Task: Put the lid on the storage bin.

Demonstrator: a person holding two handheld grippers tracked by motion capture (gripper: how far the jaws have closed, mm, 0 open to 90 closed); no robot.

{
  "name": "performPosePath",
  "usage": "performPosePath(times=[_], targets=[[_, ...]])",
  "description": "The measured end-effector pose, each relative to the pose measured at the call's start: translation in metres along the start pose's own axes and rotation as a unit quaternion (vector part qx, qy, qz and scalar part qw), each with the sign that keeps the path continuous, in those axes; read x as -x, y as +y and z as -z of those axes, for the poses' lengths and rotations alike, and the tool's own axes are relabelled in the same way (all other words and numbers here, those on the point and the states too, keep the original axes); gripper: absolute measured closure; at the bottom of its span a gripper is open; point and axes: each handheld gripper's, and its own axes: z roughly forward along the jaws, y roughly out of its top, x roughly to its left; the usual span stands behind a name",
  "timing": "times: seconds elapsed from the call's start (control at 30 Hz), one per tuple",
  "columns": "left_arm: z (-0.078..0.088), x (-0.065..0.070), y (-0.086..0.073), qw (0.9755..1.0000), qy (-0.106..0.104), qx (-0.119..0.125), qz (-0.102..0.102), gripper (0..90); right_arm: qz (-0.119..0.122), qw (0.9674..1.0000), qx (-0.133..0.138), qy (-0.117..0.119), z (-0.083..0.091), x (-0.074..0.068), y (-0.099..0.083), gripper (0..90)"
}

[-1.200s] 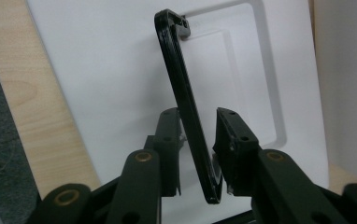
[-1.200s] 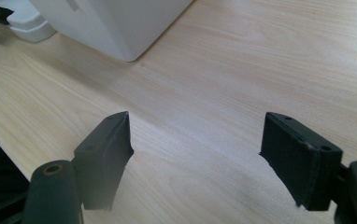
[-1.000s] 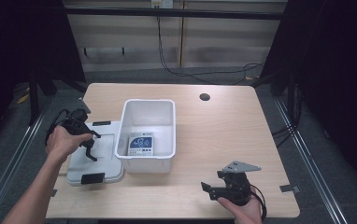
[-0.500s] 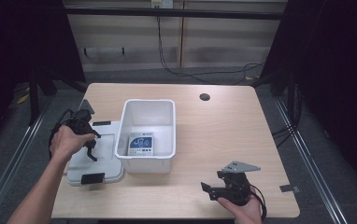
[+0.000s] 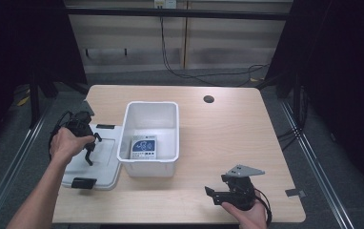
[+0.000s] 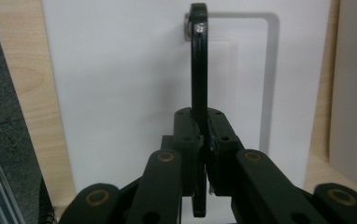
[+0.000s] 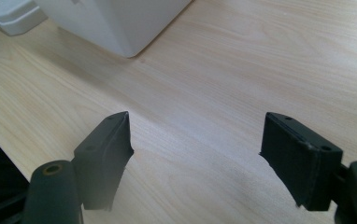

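A flat white lid lies on the table left of the white bin. My left gripper points down onto the lid. In the left gripper view its jaws have just been closing and now press on the lid's thin black handle, which stands upright between the pads over the lid. A printed card lies on the bin's floor. My right gripper rests near the table's front edge, right of the bin. Its jaws stand wide open over bare wood.
Black clips sit at the lid's near end and far end. A round hole marks the table's far side. The bin's corner lies ahead of the right gripper. Dark floor surrounds the table.
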Motion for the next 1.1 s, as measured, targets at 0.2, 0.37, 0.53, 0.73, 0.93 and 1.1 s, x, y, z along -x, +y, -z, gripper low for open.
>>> performPosePath(times=[0.2, 0.37, 0.53, 0.73, 0.93, 1.1], targets=[[0.001, 0.003, 0.001, 0.9998, 0.014, -0.002, -0.012, 84.4, 0.0, 1.0, -0.002, 0.0, 0.0, 0.0, 0.0, 23.8], [0.005, 0.004, 0.001, 0.9998, 0.013, -0.006, -0.016, 84.6, 0.0, 1.0, -0.003, 0.001, -0.001, -0.001, 0.0, 23.8], [0.013, 0.005, 0.002, 0.9998, 0.017, -0.002, -0.013, 84.8, 0.001, 1.0, -0.004, 0.001, -0.001, 0.0, 0.0, 23.8], [0.02, 0.004, 0.002, 0.9998, 0.02, -0.003, -0.008, 84.8, 0.001, 1.0, -0.005, 0.001, -0.001, 0.0, 0.0, 23.8], [0.025, 0.001, 0.001, 0.9996, 0.023, -0.005, -0.015, 84.7, 0.0, 1.0, -0.007, 0.003, -0.001, -0.001, 0.0, 23.8], [0.032, -0.002, 0.0, 0.9996, 0.025, -0.001, -0.01, 84.8, 0.0, 1.0, -0.007, 0.003, -0.001, -0.001, 0.0, 23.6]])
